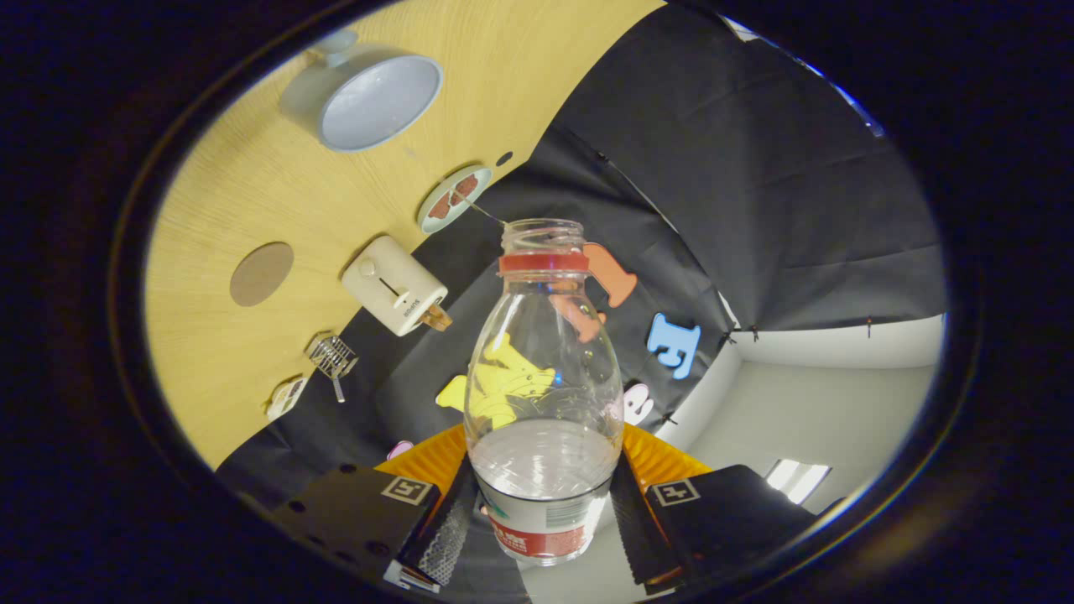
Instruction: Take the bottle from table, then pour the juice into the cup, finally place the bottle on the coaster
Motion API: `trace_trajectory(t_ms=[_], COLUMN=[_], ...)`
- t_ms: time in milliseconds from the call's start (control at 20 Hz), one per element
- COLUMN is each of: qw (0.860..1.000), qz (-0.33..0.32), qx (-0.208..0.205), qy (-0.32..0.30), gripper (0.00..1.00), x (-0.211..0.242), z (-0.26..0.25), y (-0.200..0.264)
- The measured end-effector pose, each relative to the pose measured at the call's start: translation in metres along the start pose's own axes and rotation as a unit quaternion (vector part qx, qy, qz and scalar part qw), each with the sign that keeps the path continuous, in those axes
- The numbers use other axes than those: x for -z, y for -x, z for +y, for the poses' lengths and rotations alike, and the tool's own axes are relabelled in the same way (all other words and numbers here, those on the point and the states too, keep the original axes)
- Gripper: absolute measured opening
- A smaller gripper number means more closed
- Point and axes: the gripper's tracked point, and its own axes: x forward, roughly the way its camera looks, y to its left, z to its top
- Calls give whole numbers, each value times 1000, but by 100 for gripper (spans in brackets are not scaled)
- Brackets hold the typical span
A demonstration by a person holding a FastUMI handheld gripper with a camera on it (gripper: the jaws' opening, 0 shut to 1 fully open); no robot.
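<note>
A clear uncapped plastic bottle (543, 394) with a red neck ring and some clear liquid in its lower part stands between my fingers. My gripper (544, 516) is shut on the bottle's labelled lower body, one finger pressing each side. The whole view is rolled, so the wooden table (252, 352) rises off to the left. A pale blue cup (369, 96) lies far beyond the fingers on that table, its mouth facing me and looking empty. A round brown coaster (262, 273) lies flat on the wood, nearer than the cup.
A cream toaster (394, 285) sits by the table's back edge. A small plate (453, 198) with dark pieces lies between toaster and cup. A little wire basket (333, 356) and a small white object (285, 397) lie nearer. Black cloth wall stands behind.
</note>
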Motion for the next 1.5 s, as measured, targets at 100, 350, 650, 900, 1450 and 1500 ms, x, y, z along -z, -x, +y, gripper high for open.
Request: trace_trajectory(t_ms=[100,350,650,900,1450,1500], qw=[1000,1000,1000,999,923,907], qz=[0,-4,-7,-3,71,80], qx=[-5,-5,-15,-31,-165,-178], qy=[9,10,10,-13,-340,-373], gripper=[80,80,80,80,81,81], x=[0,-4,-7,-4,-4,-5], z=[1,-2,6,18,87,93], y=[0,0,1,5,27,30])
